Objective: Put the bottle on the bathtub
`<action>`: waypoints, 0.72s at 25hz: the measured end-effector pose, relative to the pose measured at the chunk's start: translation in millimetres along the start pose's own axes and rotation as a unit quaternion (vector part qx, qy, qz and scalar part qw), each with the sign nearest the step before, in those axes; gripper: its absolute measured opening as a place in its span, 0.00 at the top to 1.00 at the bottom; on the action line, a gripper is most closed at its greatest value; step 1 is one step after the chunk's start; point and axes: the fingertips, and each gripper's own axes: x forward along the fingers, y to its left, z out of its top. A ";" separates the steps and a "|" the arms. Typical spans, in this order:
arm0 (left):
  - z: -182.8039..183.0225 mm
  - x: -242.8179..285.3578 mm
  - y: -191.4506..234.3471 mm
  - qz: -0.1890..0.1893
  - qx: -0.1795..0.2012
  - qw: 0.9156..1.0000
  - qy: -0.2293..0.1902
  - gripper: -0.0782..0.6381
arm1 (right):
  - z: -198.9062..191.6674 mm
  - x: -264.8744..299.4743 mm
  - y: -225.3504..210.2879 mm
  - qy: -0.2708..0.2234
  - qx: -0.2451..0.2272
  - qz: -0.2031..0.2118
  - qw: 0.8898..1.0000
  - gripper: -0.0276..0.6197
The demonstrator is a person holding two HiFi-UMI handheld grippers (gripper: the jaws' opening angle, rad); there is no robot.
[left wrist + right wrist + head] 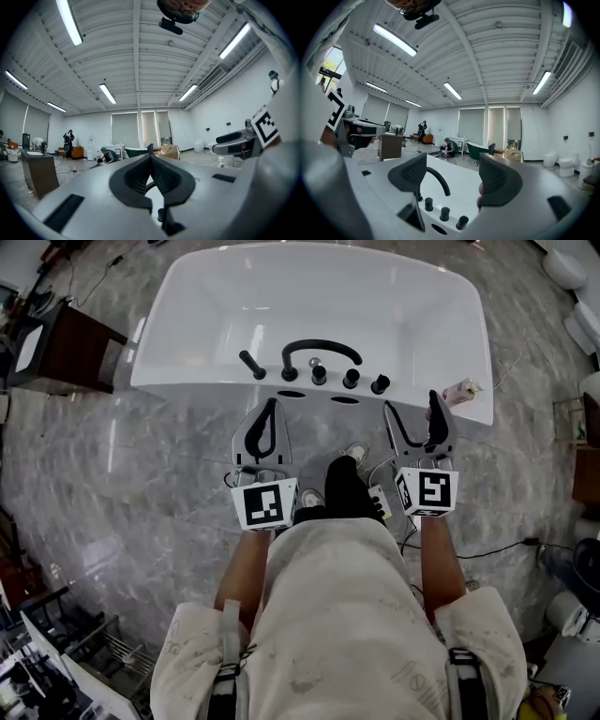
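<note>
The white bathtub lies across the top of the head view, and its basin shows only bare white surface. Its near rim carries a black arched faucet with a row of black knobs beside it. It also carries the bottle, which sits towards the right corner of that rim.

The bottle looks to be lying on its side, with its long axis running roughly along the rim from left to right. It is too small to tell which end is the cap. It is a small, pale pinkish thing with a lighter patch towards its right end.

The left gripper hangs in front of the rim, left of the faucet. In its own view its jaws meet at the tips with nothing between them.

The right gripper hangs near the right end of the rim, with the bottle just to the right of its right jaw. Whether the two touch cannot be told. In the right gripper view its jaws stand wide apart and hold nothing. Beyond the gap, the faucet and the tub's white inside show.
</note>
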 end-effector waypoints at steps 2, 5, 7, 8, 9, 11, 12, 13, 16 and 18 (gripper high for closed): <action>14.5 -5.9 6.0 0.010 0.004 1.000 -0.020 0.89 | 23.6 -0.1 8.9 -0.019 -0.009 0.007 1.000 0.48; 32.6 -13.3 8.6 0.010 0.009 0.999 -0.044 0.89 | 51.3 -3.8 18.0 -0.049 -0.020 0.009 0.999 0.48; 39.0 -16.0 9.0 0.004 0.013 0.999 -0.049 0.89 | 64.7 -7.5 19.3 -0.064 -0.024 -0.001 0.998 0.48; 41.5 -16.4 9.5 0.002 0.014 0.999 -0.051 0.89 | 68.7 -8.6 18.7 -0.066 -0.027 -0.006 0.997 0.49; 44.0 -16.5 10.0 0.001 0.014 0.998 -0.053 0.89 | 70.9 -9.3 17.1 -0.064 -0.029 -0.013 0.997 0.51; 48.8 -16.4 10.7 0.000 0.015 0.998 -0.059 0.89 | 71.4 -10.6 12.7 -0.059 -0.030 -0.025 0.997 0.61; 50.9 -16.4 10.8 0.000 0.017 0.998 -0.061 0.89 | 70.6 -11.0 10.7 -0.055 -0.028 -0.029 0.998 0.65; 52.7 -16.4 10.7 -0.001 0.018 0.998 -0.063 0.89 | 70.0 -11.3 9.2 -0.049 -0.024 -0.033 0.998 0.68; 56.5 -16.1 11.5 -0.004 0.021 0.998 -0.067 0.89 | 71.5 -12.5 8.2 -0.038 -0.009 -0.041 0.998 0.73; 57.4 -16.0 11.9 -0.004 0.018 0.998 -0.067 0.89 | 75.6 -14.2 10.4 -0.039 -0.002 -0.040 0.998 0.75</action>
